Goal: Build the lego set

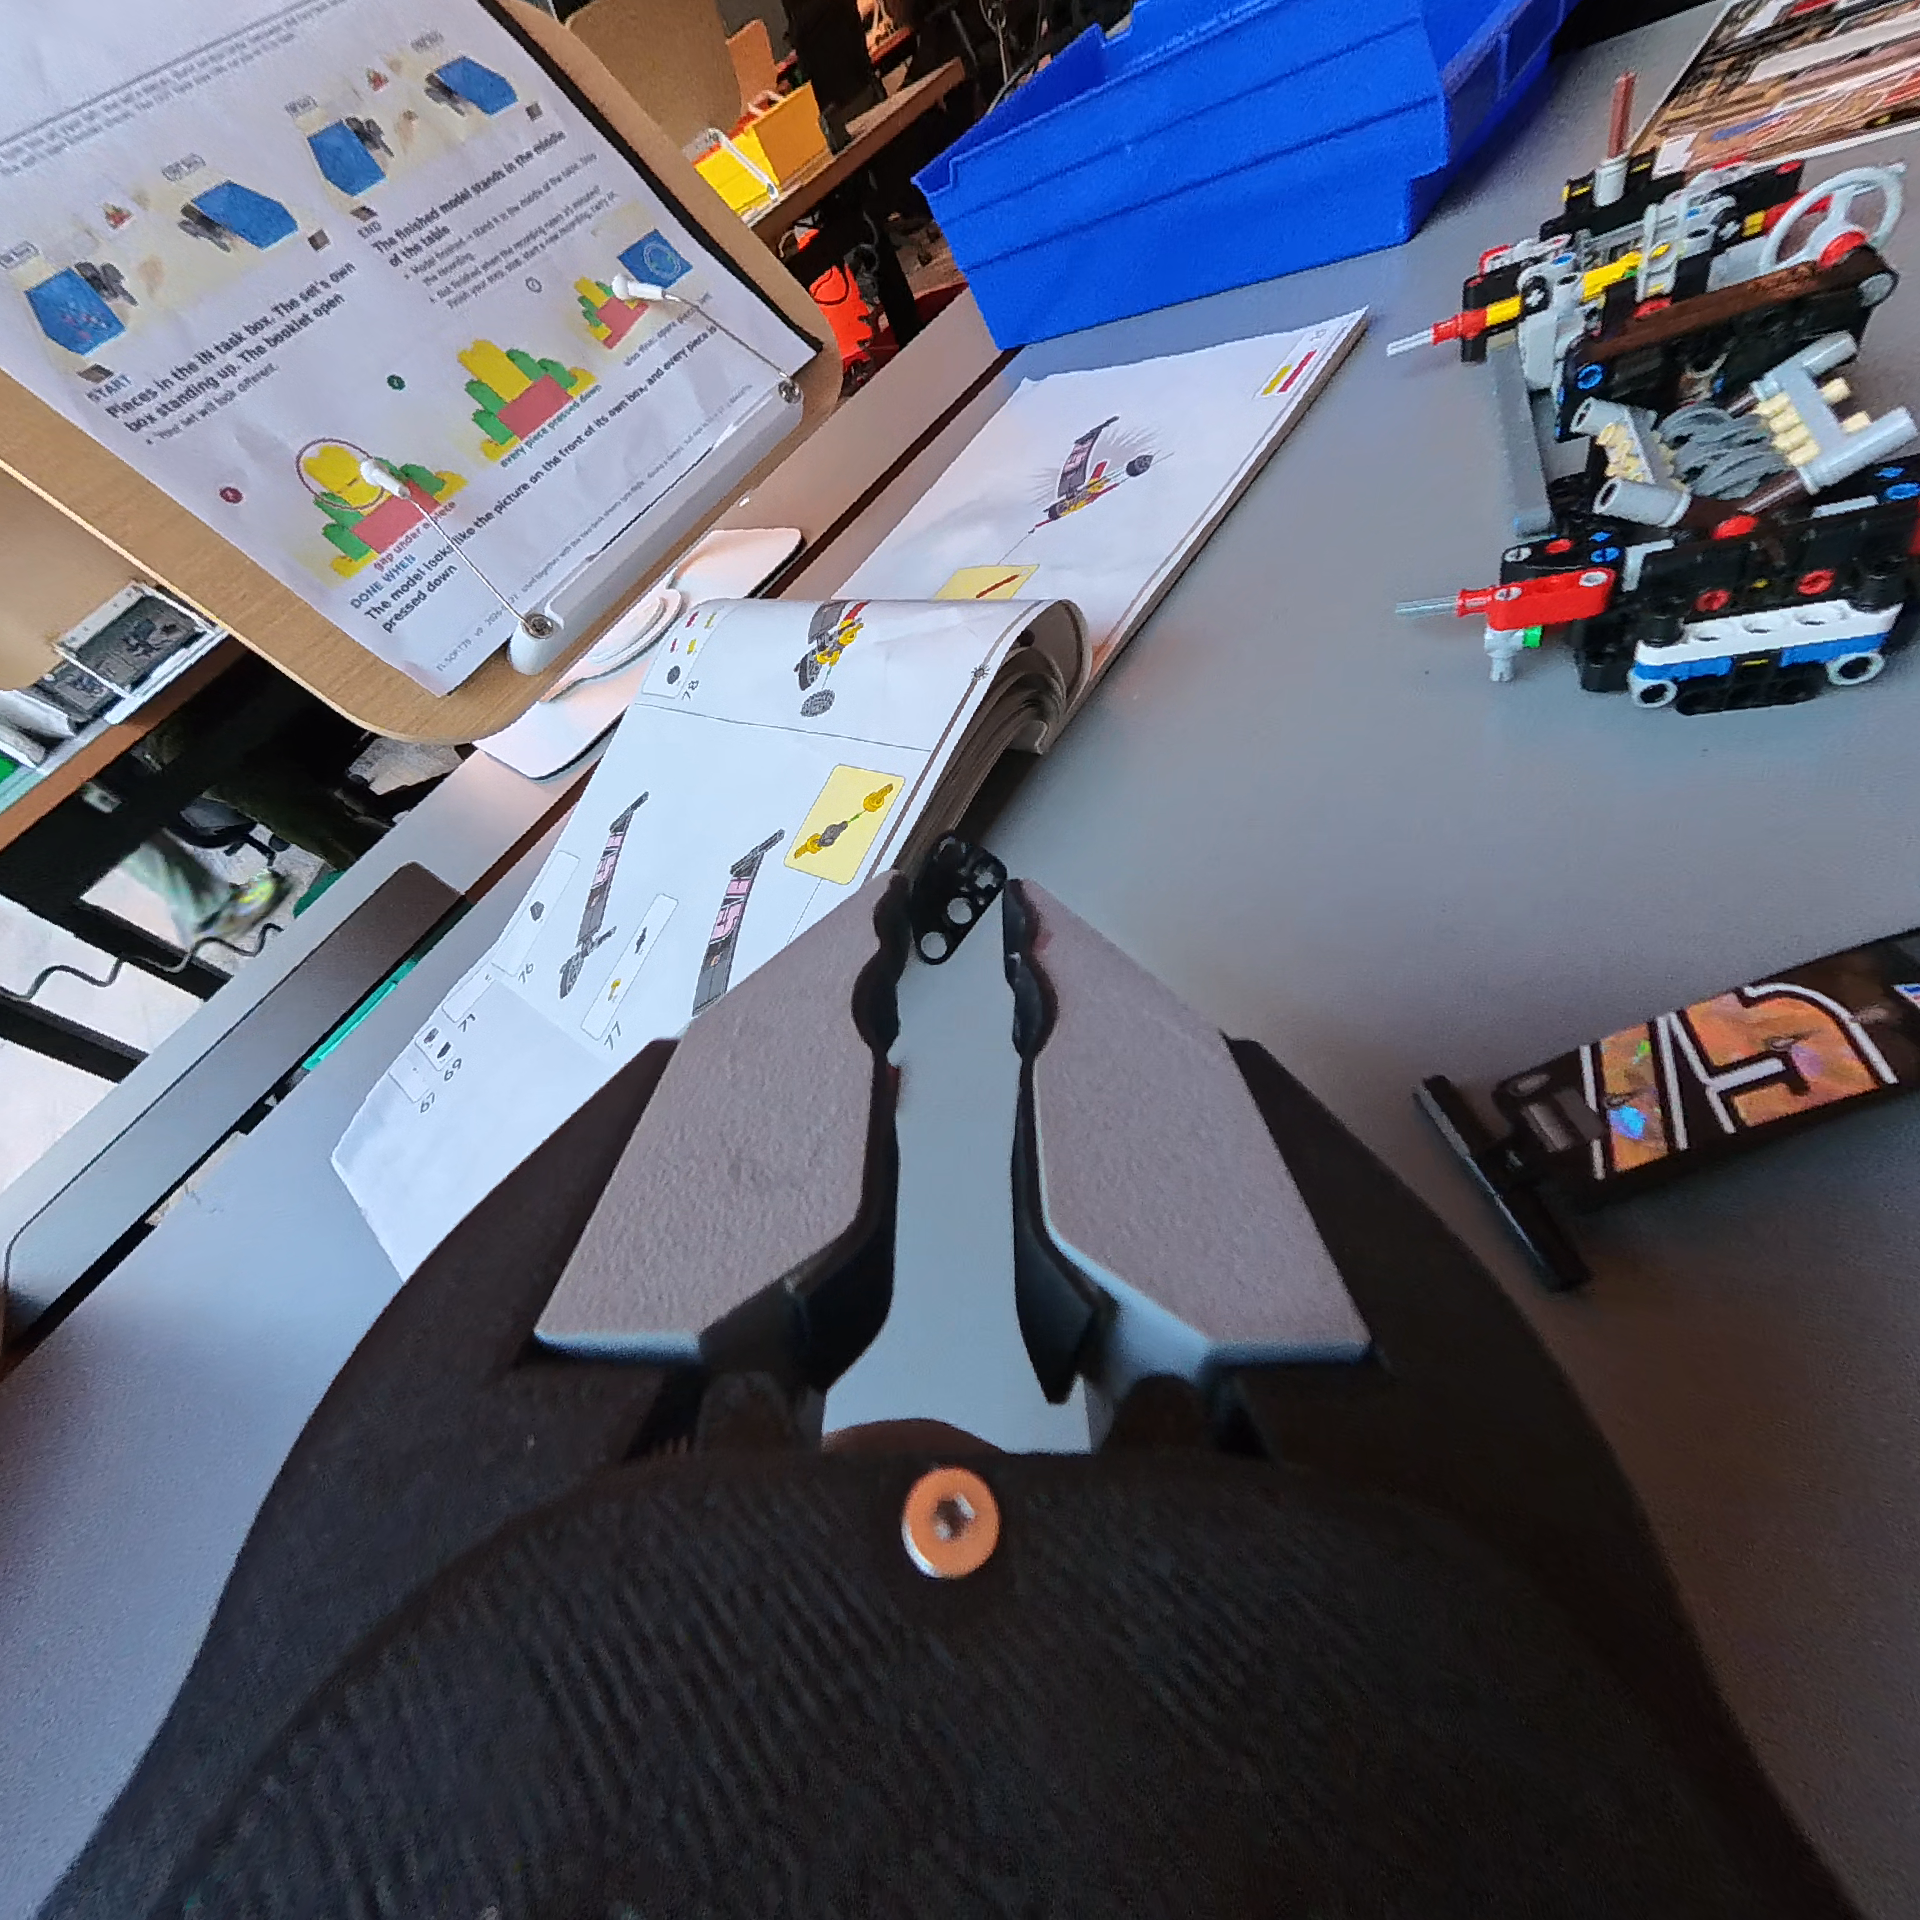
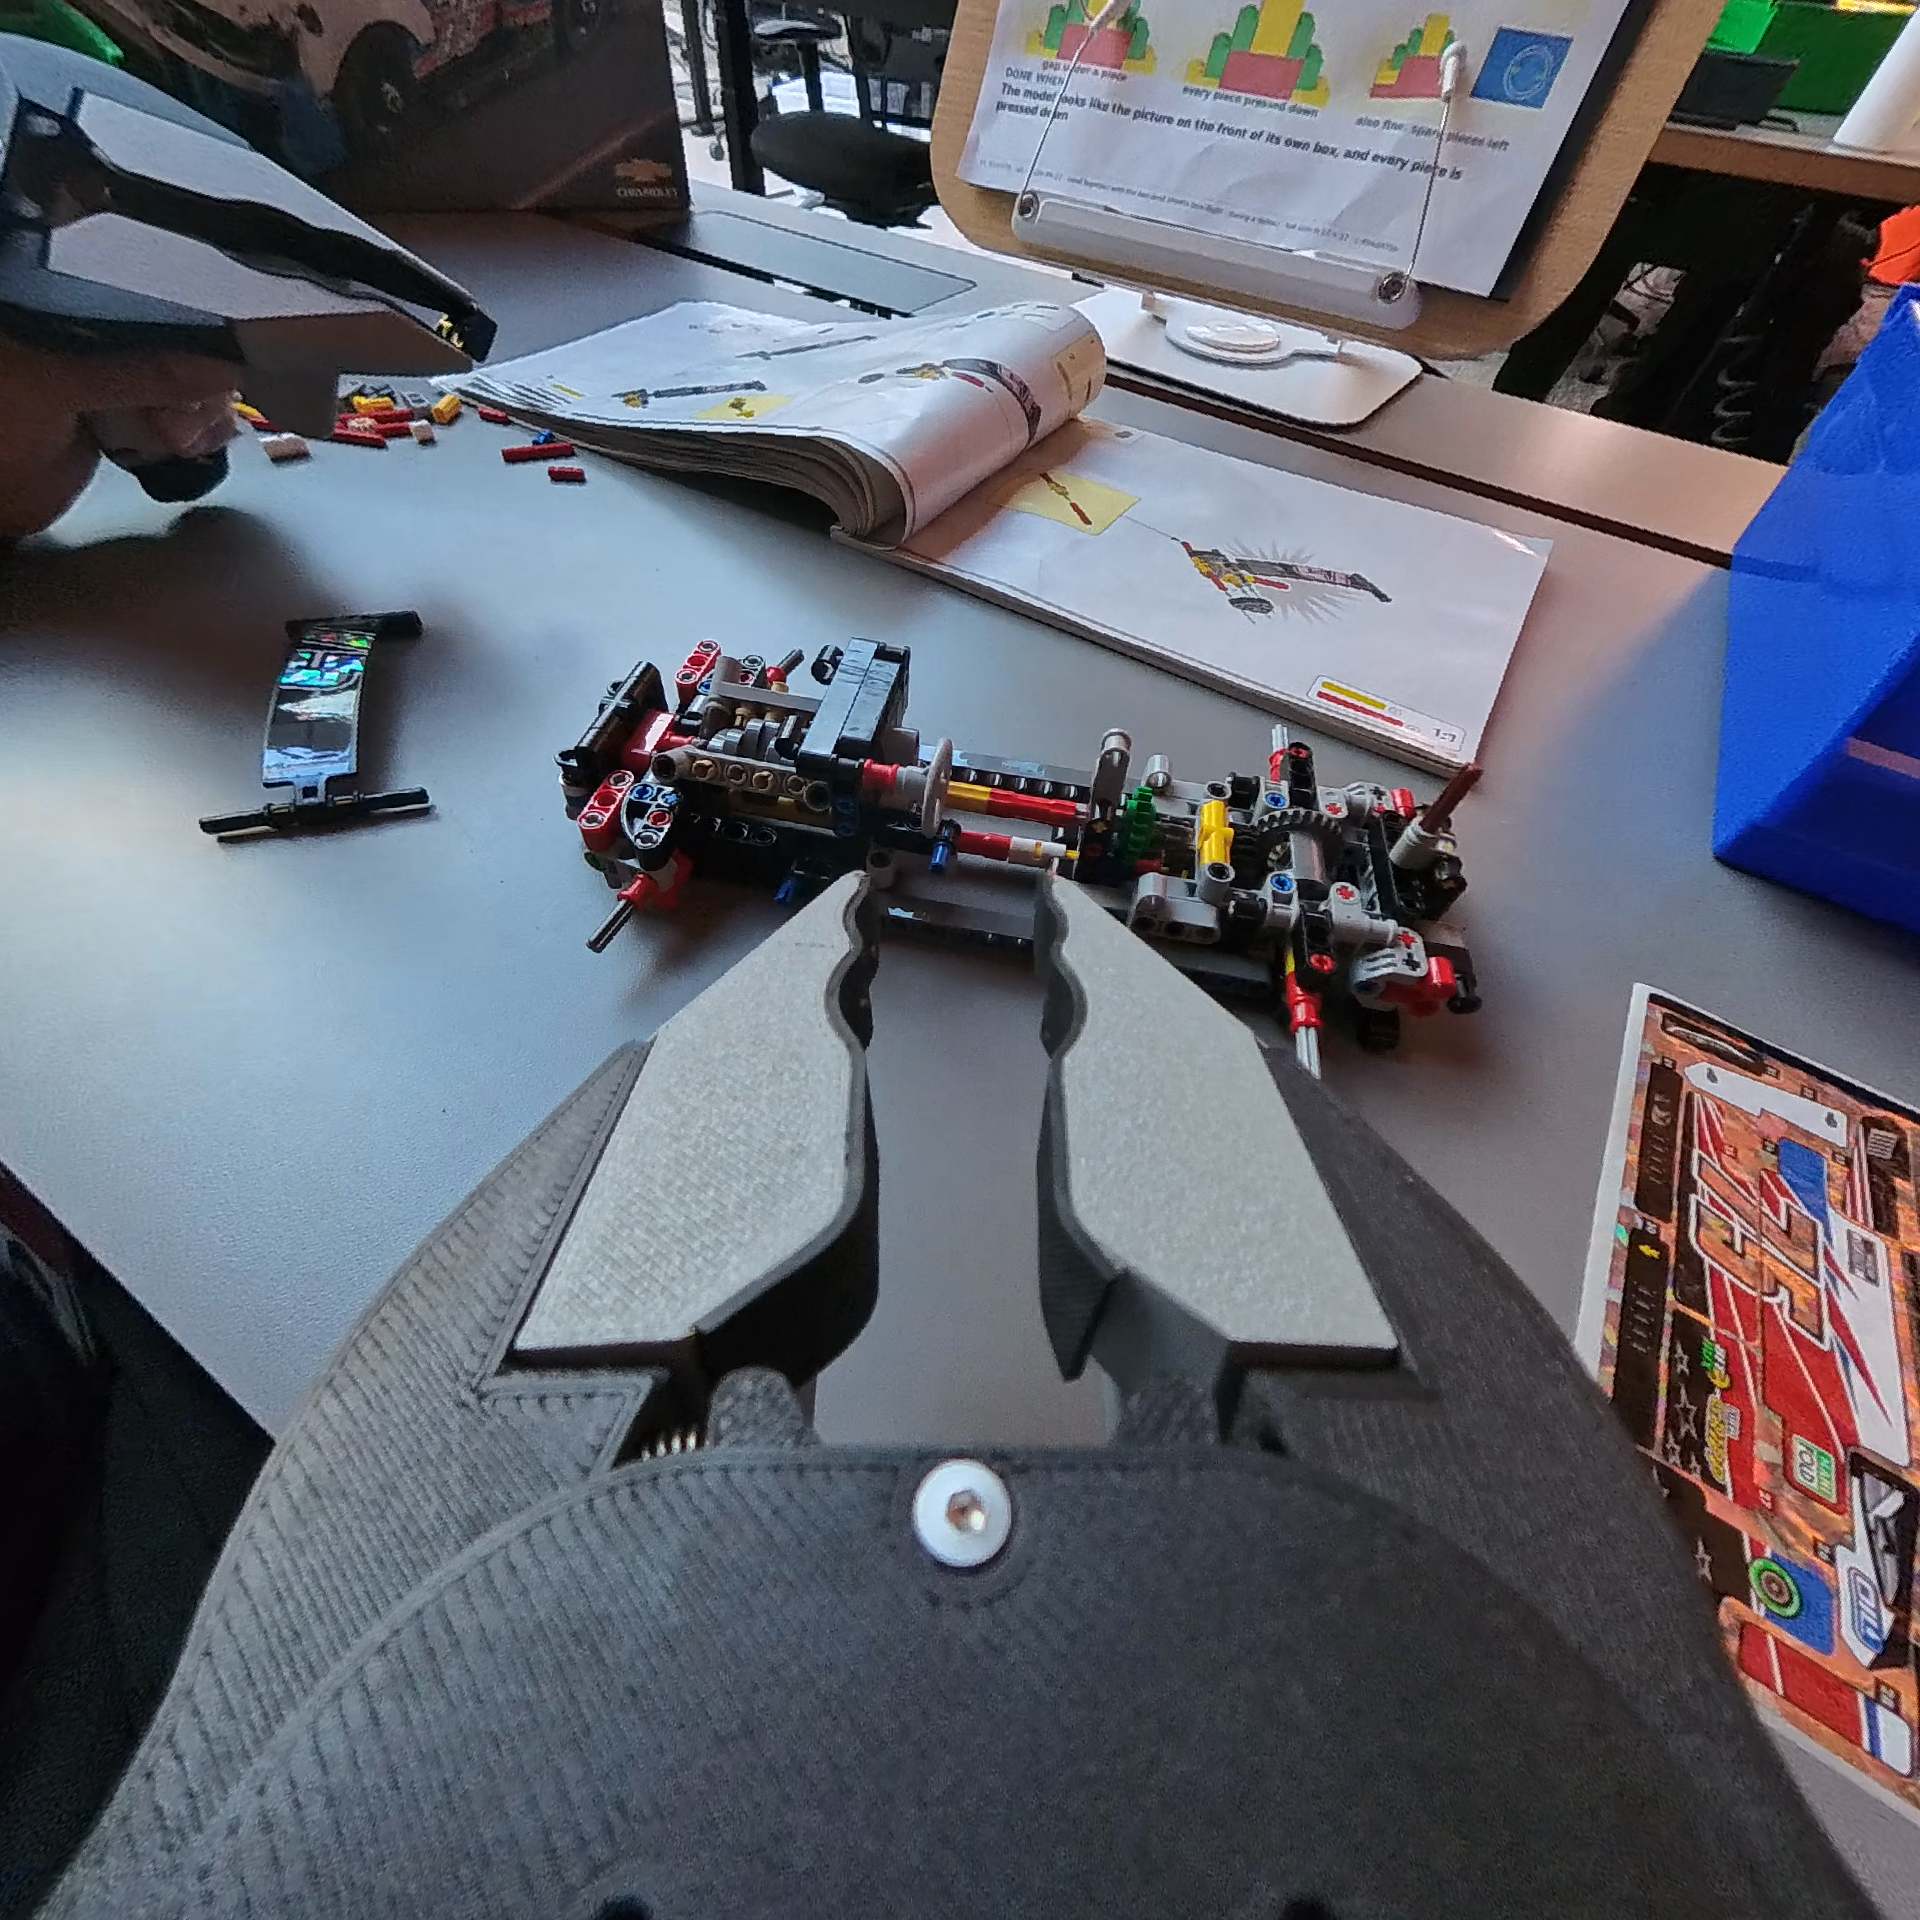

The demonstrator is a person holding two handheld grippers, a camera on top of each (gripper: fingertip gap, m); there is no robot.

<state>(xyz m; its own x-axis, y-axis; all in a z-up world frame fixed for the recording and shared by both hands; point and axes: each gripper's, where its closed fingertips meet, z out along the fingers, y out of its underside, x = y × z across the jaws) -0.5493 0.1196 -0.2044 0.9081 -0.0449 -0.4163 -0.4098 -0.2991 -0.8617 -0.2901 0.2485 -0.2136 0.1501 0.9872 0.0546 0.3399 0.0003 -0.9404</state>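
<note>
Pinching a black holed plate [image 1: 958,902] upright — left hand-held gripper [image 1: 961,914].

Even daylight; soft shadows; wide-angle edges bent, slightly blurred.

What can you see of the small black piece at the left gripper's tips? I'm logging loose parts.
The small black piece is a thin, flat, plastic-looking plate with round holes through it. It stands tilted at the tips of the left gripper, pinched between the two fingers, lifted above the grey table just in front of the open instruction booklet.
</note>
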